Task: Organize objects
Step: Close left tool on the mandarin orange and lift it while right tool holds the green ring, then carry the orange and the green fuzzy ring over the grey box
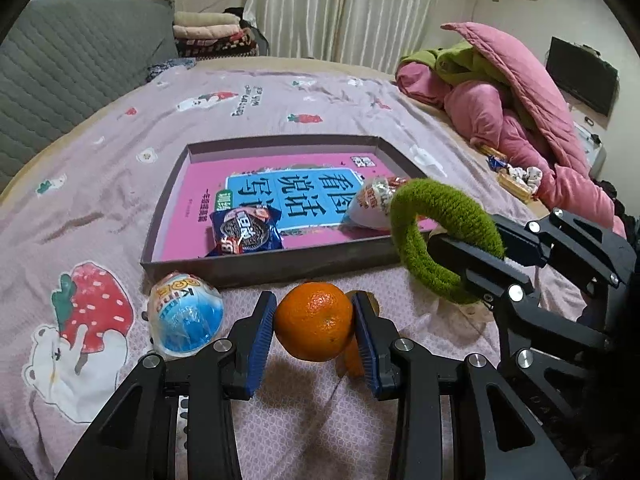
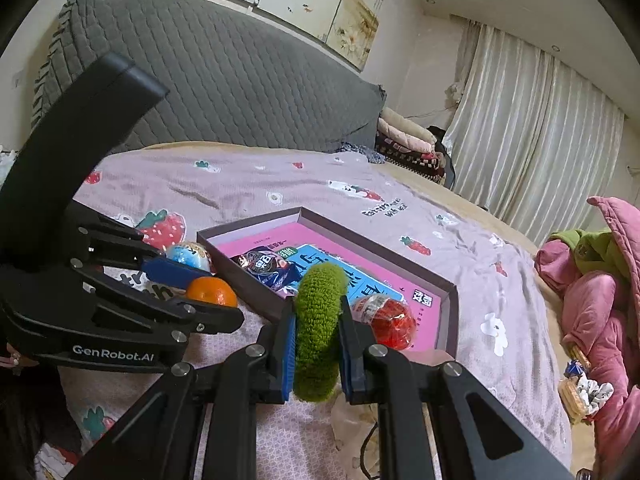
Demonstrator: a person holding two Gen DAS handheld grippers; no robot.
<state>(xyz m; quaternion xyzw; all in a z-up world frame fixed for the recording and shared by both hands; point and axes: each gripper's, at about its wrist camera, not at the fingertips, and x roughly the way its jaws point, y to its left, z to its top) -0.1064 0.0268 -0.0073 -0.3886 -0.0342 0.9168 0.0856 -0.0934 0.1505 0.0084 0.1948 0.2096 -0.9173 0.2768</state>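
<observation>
My left gripper [image 1: 314, 320] is shut on an orange tangerine [image 1: 312, 326], held just above the bedsheet in front of a shallow grey box [image 1: 256, 270]. My right gripper [image 2: 318, 320] is shut on a fuzzy green ring [image 2: 320, 320], raised at the box's near right corner. The left wrist view shows the ring [image 1: 440, 236] in the right gripper [image 1: 468, 236]. The right wrist view shows the tangerine [image 2: 212, 292] in the left gripper [image 2: 208, 294]. Inside the box lie a pink book [image 1: 200, 184], an Oreo packet [image 1: 246, 236] and a red wrapped egg [image 2: 390, 318]. A blue wrapped egg [image 1: 184, 320] rests outside the box.
The bed has a pink sheet with strawberry prints [image 1: 96, 304]. A pink quilt pile [image 1: 520, 120] with loose snacks [image 1: 516, 180] beside it lies at the right. A grey padded headboard [image 2: 240, 72] and folded blankets [image 1: 212, 36] stand at the far end.
</observation>
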